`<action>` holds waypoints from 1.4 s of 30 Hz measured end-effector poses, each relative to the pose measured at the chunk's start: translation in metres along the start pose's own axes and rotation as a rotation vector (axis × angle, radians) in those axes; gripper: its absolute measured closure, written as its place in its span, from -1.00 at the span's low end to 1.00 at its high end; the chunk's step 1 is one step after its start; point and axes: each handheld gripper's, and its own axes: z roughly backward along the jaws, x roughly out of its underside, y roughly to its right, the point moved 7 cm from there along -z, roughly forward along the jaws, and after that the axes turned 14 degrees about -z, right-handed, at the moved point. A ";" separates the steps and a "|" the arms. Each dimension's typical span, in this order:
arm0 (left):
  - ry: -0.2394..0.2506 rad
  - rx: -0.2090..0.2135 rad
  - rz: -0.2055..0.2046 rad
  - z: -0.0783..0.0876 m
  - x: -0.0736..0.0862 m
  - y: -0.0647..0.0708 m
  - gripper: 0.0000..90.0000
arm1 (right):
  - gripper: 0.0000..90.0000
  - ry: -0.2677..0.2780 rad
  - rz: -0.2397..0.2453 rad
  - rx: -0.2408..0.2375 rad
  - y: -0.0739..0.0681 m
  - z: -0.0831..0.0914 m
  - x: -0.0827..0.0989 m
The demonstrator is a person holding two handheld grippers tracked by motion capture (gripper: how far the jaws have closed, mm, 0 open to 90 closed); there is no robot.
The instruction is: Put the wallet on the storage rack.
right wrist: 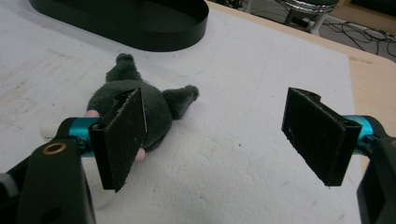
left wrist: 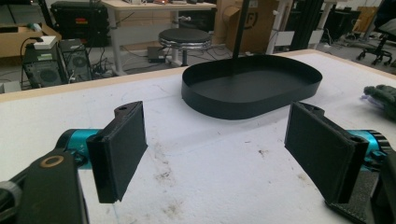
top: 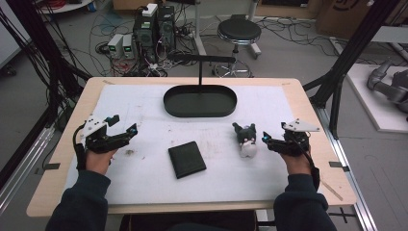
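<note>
We find both claws released: right claw (top: 266,140) beside the grey-and-white plush toy (top: 246,139), likely next pickup; left claw (top: 123,124) idle.

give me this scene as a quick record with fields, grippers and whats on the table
left gripper: open, nothing between the jaws, at the table's left
right gripper: open, close beside the plush toy, not gripping it
plush toy: dark grey and white, lying on the white mat
wallet: black, flat, mid-table
tray: black oval, far side, with an upright post
</note>
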 end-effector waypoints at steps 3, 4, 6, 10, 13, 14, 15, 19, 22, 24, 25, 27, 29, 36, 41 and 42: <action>-0.002 0.011 0.000 -0.001 0.001 0.001 -0.54 | -0.51 0.001 0.000 -0.004 0.000 0.000 0.000; -0.002 0.016 0.005 -0.002 0.001 0.002 -0.54 | -0.51 0.001 -0.001 -0.005 0.000 0.000 0.000; -0.008 0.021 0.004 -0.004 0.001 0.003 -0.54 | -0.51 0.003 -0.001 -0.005 0.000 0.000 0.000; -0.014 0.040 0.011 -0.007 0.002 0.006 -0.54 | -0.51 -0.002 -0.004 -0.011 0.001 -0.001 0.001; -0.011 0.055 0.011 -0.009 0.000 0.010 -0.54 | -0.51 -0.006 -0.004 -0.011 0.002 -0.001 0.002; -0.010 0.049 0.009 -0.009 -0.001 0.011 -0.55 | -0.51 -0.004 -0.002 -0.012 0.002 -0.001 0.002; -0.003 0.053 0.014 -0.010 -0.002 0.013 -0.56 | -0.51 -0.004 -0.006 -0.010 0.001 0.000 0.003; -0.016 0.108 0.005 -0.014 -0.002 0.026 -0.56 | -0.51 -0.001 0.016 -0.014 -0.002 0.002 0.002; -0.032 0.218 -0.006 -0.019 -0.001 0.043 -0.45 | -0.51 -0.004 0.033 -0.014 -0.005 0.002 0.003; -0.053 0.297 -0.009 -0.023 0.002 0.056 -0.32 | -0.51 -0.006 0.036 -0.015 -0.007 0.003 0.004; -0.067 0.337 -0.014 -0.025 0.004 0.061 -0.26 | -0.51 -0.006 0.040 -0.015 -0.007 0.004 0.004; -0.090 0.395 -0.017 -0.030 0.007 0.071 -0.14 | -0.50 -0.007 0.040 -0.017 -0.007 0.004 0.004; -0.141 0.445 -0.035 -0.036 0.013 0.081 -0.07 | -0.50 -0.006 0.040 -0.016 -0.006 0.004 0.004; -0.246 0.497 -0.034 -0.057 0.027 0.098 -0.06 | -0.50 -0.013 0.047 -0.021 -0.006 0.001 0.005; -0.371 0.552 -0.071 -0.066 0.040 0.113 -0.08 | -0.49 -0.017 0.052 -0.023 -0.008 0.000 0.005; -0.376 0.554 -0.045 -0.067 0.040 0.114 -0.08 | -0.49 -0.015 0.053 -0.024 -0.008 0.000 0.005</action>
